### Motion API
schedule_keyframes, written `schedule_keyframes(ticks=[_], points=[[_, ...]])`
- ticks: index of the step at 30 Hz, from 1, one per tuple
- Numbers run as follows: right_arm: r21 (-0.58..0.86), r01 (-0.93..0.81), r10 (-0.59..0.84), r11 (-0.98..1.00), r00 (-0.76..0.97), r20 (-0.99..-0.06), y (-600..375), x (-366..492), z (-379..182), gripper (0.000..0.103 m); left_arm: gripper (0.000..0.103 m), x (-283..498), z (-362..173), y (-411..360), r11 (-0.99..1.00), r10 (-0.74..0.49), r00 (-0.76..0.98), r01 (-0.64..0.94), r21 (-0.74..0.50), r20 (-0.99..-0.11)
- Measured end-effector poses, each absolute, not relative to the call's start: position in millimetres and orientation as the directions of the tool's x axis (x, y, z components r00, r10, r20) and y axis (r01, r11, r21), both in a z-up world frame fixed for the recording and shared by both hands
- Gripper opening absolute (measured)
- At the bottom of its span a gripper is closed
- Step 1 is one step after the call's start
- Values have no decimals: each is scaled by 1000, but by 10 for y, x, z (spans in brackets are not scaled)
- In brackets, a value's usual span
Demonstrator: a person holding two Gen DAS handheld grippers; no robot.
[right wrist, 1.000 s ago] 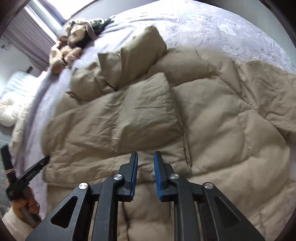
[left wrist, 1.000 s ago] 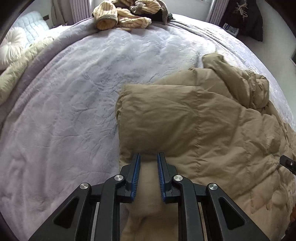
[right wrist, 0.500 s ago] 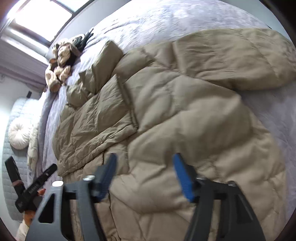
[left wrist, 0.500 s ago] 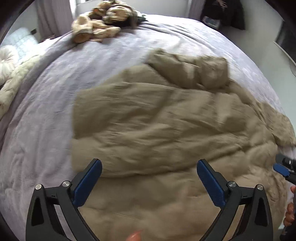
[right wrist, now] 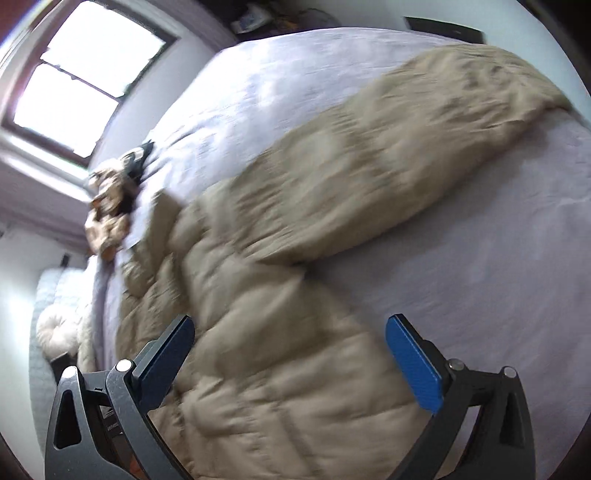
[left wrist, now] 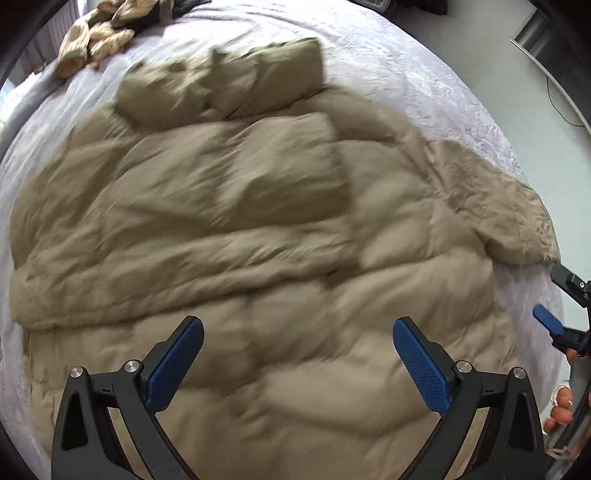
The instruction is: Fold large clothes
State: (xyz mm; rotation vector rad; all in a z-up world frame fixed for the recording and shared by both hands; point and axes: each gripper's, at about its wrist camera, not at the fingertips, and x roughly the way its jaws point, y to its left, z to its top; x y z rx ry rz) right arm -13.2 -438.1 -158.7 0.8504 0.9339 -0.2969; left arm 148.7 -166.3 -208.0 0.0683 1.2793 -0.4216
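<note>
The tan quilted padded coat (left wrist: pixel 258 229) lay spread across the pale lilac textured bedspread (left wrist: pixel 406 66), one sleeve (right wrist: pixel 406 147) stretched out to the side. The left gripper (left wrist: pixel 298 363) hung above the hem with its fingers spread wide and nothing between them. The right gripper (right wrist: pixel 290 363) was opening its jaws over the coat's lower edge; nothing was pinched.

The coat appeared bulky, soft and light, and its smooth shell was probably slippery. A grasp at a seam, cuff or hem edge would likely hold best.

A heap of striped beige clothing (left wrist: pixel 96 33) lay at the bed's far edge, below a bright window (right wrist: pixel 85 74).
</note>
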Motion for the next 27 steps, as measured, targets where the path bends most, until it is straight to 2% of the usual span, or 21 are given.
schedule_keyframes(ticks=[3, 8, 12, 20, 21, 23, 24, 27], points=[[524, 642, 112, 560, 568, -815, -4927, -272, -1686, 103, 102, 1510, -2010, -1983, 919, -282, 254, 348, -185, -925], [591, 712, 48, 380, 623, -781, -5719, -542, -1815, 103, 102, 1601, -1992, -2410, 920, -285, 272, 348, -182, -919], [648, 701, -5, 296, 680, -733, -6201, -607, -1862, 103, 102, 1699, -2074, -2640, 915, -288, 282, 364, -176, -915], [775, 621, -11, 113, 781, -624, -6704, -436, -2053, 102, 102, 1802, -2294, -2901, 918, -268, 267, 363, -161, -926], [783, 613, -9, 106, 788, -616, -6724, -417, -2050, 98, 102, 1797, -2319, -2917, 919, -263, 264, 363, -157, -928], [803, 588, 31, 95, 805, -593, -6753, -302, -2066, 52, 102, 1798, -2381, -2942, 922, -247, 263, 361, -142, -932], [797, 597, 65, 85, 795, -603, -6769, -266, -2091, 8, 102, 1794, -2410, -2954, 922, -236, 267, 364, -129, -934], [842, 537, 87, 57, 837, -540, -6755, -162, -2060, 4, 102, 1775, -2461, -3008, 921, -202, 283, 380, -84, -937]])
